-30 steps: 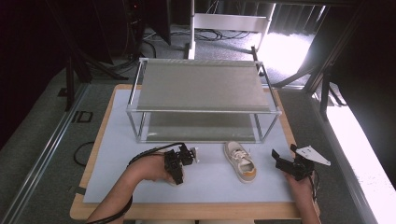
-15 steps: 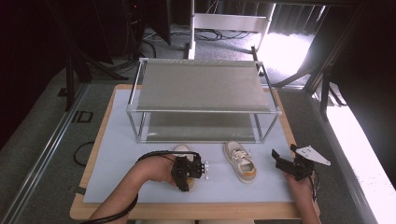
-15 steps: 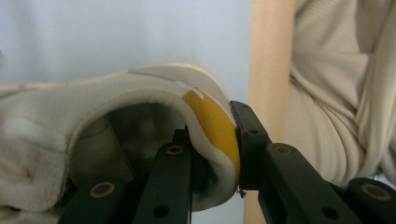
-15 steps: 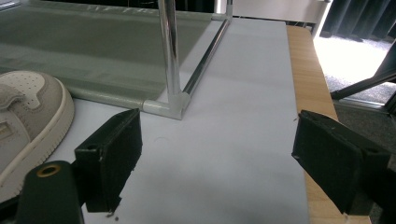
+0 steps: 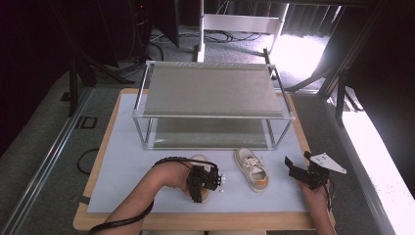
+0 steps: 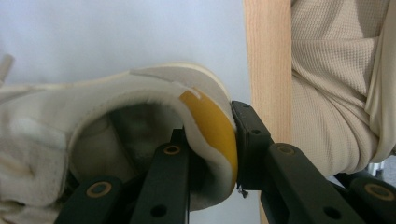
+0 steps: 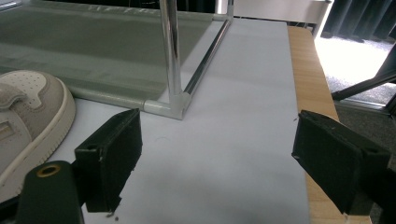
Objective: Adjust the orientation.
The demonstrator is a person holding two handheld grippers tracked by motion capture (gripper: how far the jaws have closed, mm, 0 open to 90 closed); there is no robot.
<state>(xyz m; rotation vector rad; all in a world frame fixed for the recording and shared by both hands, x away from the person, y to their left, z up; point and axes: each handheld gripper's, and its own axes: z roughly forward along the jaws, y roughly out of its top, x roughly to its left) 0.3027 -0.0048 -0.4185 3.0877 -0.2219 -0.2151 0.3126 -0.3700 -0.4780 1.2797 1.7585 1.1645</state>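
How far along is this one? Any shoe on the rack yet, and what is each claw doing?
Nothing is placed: both shelves of the rack look bare. In hand: the left claw is shut on the left shoe at its heel collar, one jaw inside, one outside. Left: the right shoe sits on the mat, and the right claw is open beside it.

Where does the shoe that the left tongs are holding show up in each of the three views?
High view: the held shoe lies bottom centre, under the left tongs.
Left gripper view: it spans the left and centre, heel collar between the jaws.
Right gripper view: not there; that is the other shoe.
Shared landmark: the pale blue mat.
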